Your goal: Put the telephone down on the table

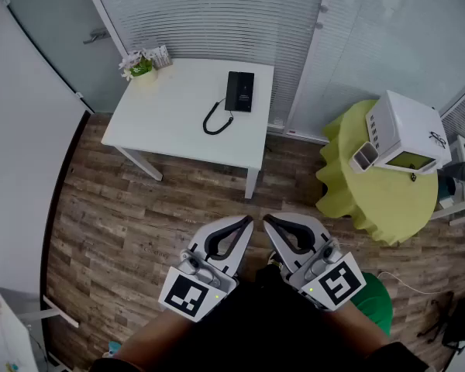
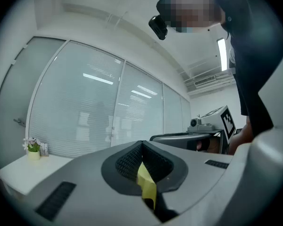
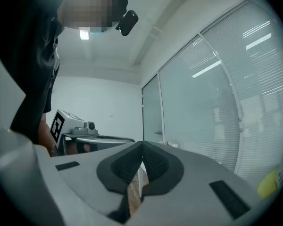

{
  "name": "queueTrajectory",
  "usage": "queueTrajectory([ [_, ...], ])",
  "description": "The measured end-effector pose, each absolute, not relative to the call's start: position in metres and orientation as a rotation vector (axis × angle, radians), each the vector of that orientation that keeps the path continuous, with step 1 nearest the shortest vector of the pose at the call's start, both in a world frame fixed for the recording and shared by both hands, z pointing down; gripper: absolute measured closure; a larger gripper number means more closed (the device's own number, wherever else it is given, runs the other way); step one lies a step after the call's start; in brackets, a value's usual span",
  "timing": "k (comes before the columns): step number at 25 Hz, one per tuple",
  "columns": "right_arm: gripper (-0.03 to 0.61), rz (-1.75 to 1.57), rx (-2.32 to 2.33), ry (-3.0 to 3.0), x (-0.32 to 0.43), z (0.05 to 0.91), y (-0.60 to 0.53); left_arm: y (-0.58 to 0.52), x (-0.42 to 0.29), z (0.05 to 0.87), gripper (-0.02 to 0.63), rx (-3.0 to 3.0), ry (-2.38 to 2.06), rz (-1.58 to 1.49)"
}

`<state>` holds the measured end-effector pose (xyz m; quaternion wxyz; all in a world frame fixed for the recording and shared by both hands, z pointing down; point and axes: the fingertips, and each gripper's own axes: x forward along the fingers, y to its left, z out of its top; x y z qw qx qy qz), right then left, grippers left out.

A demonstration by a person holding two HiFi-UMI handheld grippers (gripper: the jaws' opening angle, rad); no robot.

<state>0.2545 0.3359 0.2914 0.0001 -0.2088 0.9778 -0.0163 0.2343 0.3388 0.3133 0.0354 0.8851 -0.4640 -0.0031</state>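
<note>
Closest of all, at 6 o'clock in the head view, are the person's arms (image 1: pixel 151 339). Each arm holds a claw. The left claw (image 1: pixel 246 221) and the right claw (image 1: pixel 266 220) sit side by side above the wood floor (image 1: pixel 116 231). Their tips point to 12 o'clock and are close to each other. Each claw has a cube with black and white squares at its back end.

In the left gripper view, the two jaws of the left claw are pressed together at the tip, and they hold nothing. A bit of yellow shows in the slit under the tip. It may be a sticker, but I cannot tell. In the right gripper view, the right claw is pressed together too, with nothing in it. A strip of floor shows through its slit.

The black telephone (image 1: pixel 240 91) lies flat on the white bench (image 1: pixel 170 122), at 12 o'clock from the claws and well apart from them. It sits on the back right part of the bench, near the glass wall (image 1: pixel 217 14). Its curly cord (image 1: pixel 215 121) loops on the bench top at 7 o'clock from the telephone. A small pot of flowers (image 1: pixel 139 67) stands on the back left corner, at 11 o'clock.

At 2 o'clock stands a round bench (image 1: pixel 349 169) with a yellow cloth, and a white box (image 1: pixel 403 134) rests on it.
</note>
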Motion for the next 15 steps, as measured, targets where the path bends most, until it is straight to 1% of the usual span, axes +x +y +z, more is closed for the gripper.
queueTrajectory([
  [15, 0.555, -0.100, -0.633, 3.077, 0.221, 0.294, 0.361, 0.367, 0.191, 0.311, 0.604, 2.679, -1.503, -0.039],
])
